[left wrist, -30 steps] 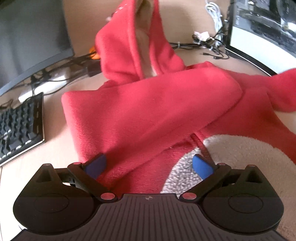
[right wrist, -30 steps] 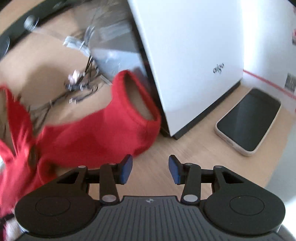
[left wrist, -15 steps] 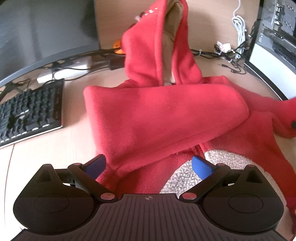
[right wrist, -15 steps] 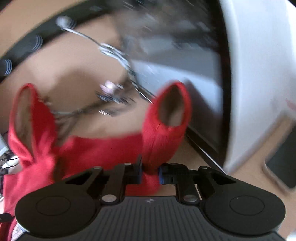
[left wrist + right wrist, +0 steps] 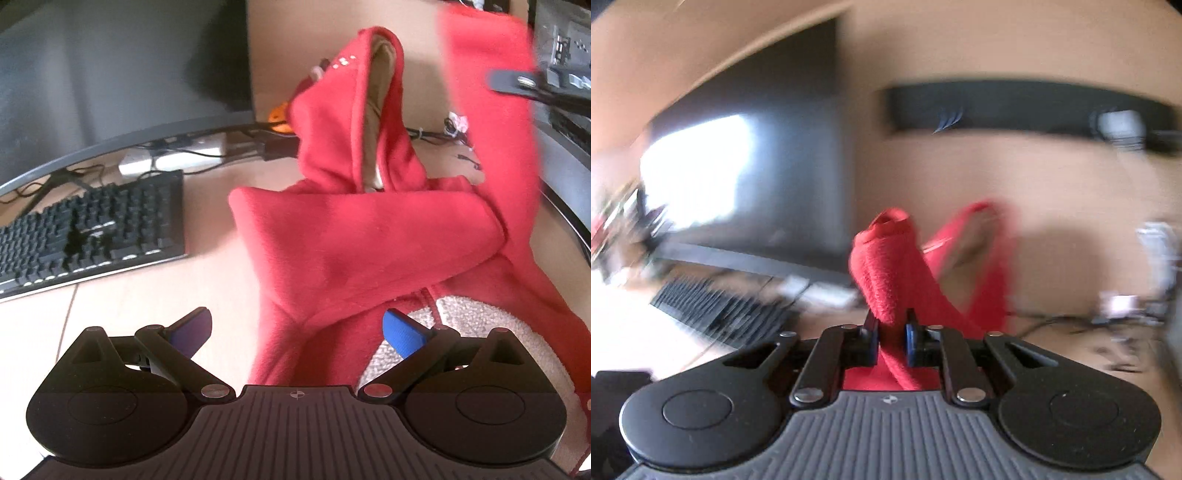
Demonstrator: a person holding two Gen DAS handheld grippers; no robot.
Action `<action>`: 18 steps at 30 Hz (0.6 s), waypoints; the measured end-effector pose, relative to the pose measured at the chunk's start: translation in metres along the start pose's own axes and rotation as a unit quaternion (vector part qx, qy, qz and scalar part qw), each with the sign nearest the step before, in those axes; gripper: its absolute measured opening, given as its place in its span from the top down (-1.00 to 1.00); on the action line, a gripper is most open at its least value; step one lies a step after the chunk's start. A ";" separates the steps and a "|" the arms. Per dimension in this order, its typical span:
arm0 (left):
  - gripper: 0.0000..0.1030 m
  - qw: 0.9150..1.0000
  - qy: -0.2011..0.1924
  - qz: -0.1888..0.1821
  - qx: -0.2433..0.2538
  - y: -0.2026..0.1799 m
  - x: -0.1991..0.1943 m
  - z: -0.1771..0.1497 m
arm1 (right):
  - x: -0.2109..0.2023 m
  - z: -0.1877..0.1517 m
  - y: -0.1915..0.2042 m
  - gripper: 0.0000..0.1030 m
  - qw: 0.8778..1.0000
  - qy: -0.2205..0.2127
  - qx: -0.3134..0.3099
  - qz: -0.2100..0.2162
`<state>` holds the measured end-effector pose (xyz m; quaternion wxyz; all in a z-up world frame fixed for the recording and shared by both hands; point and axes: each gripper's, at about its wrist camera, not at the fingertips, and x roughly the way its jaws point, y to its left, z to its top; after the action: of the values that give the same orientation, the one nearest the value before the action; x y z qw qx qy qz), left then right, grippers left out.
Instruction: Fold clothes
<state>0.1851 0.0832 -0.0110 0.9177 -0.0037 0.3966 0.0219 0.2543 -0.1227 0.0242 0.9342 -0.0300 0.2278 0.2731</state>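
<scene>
Left wrist view. Left gripper (image 5: 295,328): jaws spread wide, holding nothing, blue pads either side of the near hem of the garment. Red hoodie (image 5: 362,243): fleece, lying on the desk (image 5: 122,306) toward its right side, one sleeve folded flat across the chest. Hood (image 5: 354,114): standing upright at the far end of the garment, beige lining showing in its opening. Second sleeve (image 5: 495,122): raised off the desk along the right of the frame, blurred, its upper end pinched by a dark finger of the right gripper (image 5: 517,82) entering from the right edge. Pale fleecy lining (image 5: 461,325): exposed at the near right of the garment, just beyond the right pad. Keyboard (image 5: 92,232): black, on the left part of the desk, apart from the hoodie. Monitor (image 5: 110,74): dark, curved, behind the keyboard at the far left edge. Cables (image 5: 436,134): loose tangle at the far edge of the desk behind the hood. Orange item (image 5: 279,116): small, partly hidden behind the hood; cannot tell what it is.

Right wrist view, heavily blurred. Right gripper (image 5: 891,339): jaws drawn narrow, clamped on the sleeve (image 5: 886,273), whose cuff stands up above the pads. Hood (image 5: 982,258): blurred, behind and right of the cuff. Monitor (image 5: 750,173) and keyboard (image 5: 713,306): at left, beyond the gripper. Desk (image 5: 1052,339): light wood surface at right, cables on it indistinct.
</scene>
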 end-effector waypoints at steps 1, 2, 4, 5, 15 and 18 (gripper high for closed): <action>-0.96 1.000 -0.001 0.000 -0.002 0.002 -0.001 -0.001 | 0.007 -0.002 0.008 0.52 1.000 0.010 -0.006 0.012; -0.96 1.000 0.000 0.000 -0.002 0.003 -0.002 -0.001 | 0.011 -0.003 0.014 0.47 1.000 0.017 -0.011 0.022; -0.96 1.000 0.000 0.000 -0.003 0.005 -0.003 -0.001 | 0.009 -0.005 0.020 0.21 0.999 0.013 -0.013 0.037; -0.96 1.000 0.000 0.000 -0.004 0.006 -0.004 -0.002 | 0.009 -0.003 0.019 0.11 0.999 0.009 -0.010 0.041; -0.96 0.999 -0.007 -0.044 -0.021 0.009 -0.004 0.002 | -0.035 -0.014 -0.029 -0.41 1.000 -0.011 0.009 -0.028; -0.96 0.992 -0.014 -0.104 -0.073 0.015 -0.001 0.007 | -0.042 -0.033 -0.049 -0.41 0.998 0.010 0.033 -0.058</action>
<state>0.1890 0.0982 -0.0051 0.9179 -0.1117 0.3782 -0.0444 0.2346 -0.1909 0.0098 0.9465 -0.0148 0.2442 0.2103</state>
